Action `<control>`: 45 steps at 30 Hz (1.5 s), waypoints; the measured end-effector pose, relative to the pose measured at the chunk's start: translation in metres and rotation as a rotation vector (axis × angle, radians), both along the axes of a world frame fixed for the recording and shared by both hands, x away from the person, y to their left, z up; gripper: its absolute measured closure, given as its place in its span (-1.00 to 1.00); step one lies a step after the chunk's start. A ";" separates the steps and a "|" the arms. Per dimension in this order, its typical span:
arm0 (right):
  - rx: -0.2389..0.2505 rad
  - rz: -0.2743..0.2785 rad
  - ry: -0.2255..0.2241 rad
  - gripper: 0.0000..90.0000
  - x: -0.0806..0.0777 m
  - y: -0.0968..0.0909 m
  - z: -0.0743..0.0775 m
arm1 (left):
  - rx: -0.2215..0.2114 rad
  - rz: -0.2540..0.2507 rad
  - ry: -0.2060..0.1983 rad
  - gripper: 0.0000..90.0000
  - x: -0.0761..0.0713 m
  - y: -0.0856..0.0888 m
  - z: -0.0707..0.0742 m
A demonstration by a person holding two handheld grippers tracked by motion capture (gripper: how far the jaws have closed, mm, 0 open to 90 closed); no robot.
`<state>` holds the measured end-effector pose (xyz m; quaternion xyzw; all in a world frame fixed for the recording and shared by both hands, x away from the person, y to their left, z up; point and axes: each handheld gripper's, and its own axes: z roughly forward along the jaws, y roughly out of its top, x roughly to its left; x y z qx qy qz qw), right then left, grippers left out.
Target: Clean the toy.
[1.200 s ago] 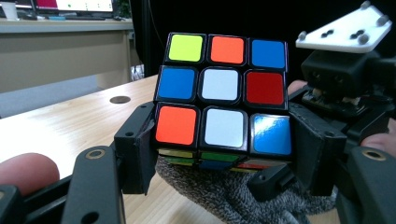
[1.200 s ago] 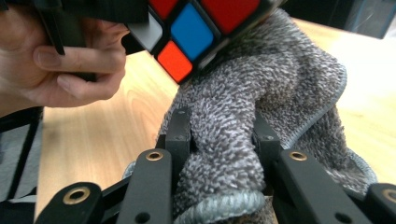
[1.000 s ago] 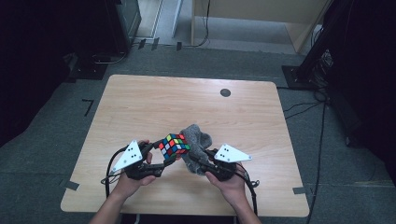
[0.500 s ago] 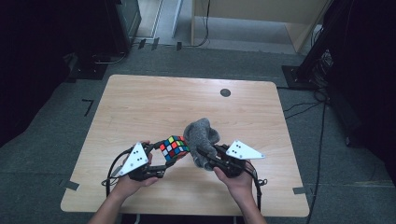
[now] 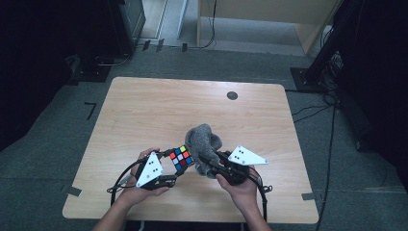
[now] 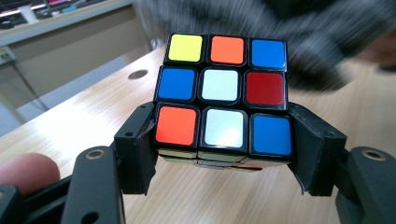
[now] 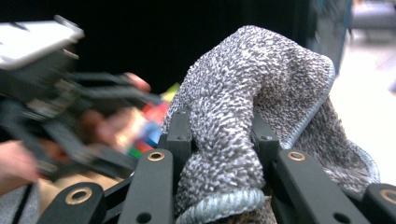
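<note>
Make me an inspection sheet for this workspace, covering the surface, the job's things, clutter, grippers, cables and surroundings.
Surface: wooden table, bare but for a round dark spot.
Job's things: scrambled puzzle cube and grey cloth, both held above the near part of the table, side by side.
Clutter: nothing seen.
Grippers: left gripper shut on the cube; right gripper shut on the cloth.
Cables: black cable loops from the left gripper.
Surroundings: grey floor, black stands, wooden furniture beyond.

- Overhead light falls evenly on the pale table (image 5: 144, 110), while the floor darkens toward 9 and 3 o'clock.
- The cube (image 6: 223, 98) is sharp; the cloth (image 6: 299, 37) at 1 o'clock blurs.
- Motion blur smears the far gripper (image 7: 70, 116) at 9 o'clock.
</note>
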<state>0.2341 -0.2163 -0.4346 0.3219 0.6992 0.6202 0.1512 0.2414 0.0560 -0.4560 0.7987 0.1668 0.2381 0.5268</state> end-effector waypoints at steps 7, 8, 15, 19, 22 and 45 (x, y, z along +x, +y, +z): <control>-0.263 0.112 -0.183 0.49 -0.024 0.046 0.002 | 0.152 0.051 -0.023 -0.24 -0.004 -0.018 -0.003; -0.303 0.100 -0.204 0.50 -0.025 0.050 -0.002 | 0.174 0.059 -0.037 -0.24 -0.005 -0.019 -0.003; -0.232 -0.025 -0.135 0.53 -0.012 0.026 -0.001 | 0.165 0.047 -0.042 -0.24 -0.005 -0.019 -0.005; -0.262 0.098 -0.170 0.52 -0.020 0.040 0.000 | 0.159 0.038 -0.049 -0.24 -0.006 -0.018 -0.004; -0.271 0.065 -0.177 0.52 -0.018 0.039 0.002 | 0.137 0.041 -0.050 -0.24 -0.005 -0.014 -0.003; -0.019 0.024 -0.033 0.52 0.002 0.004 -0.004 | -0.044 0.006 -0.026 -0.24 -0.003 0.004 0.005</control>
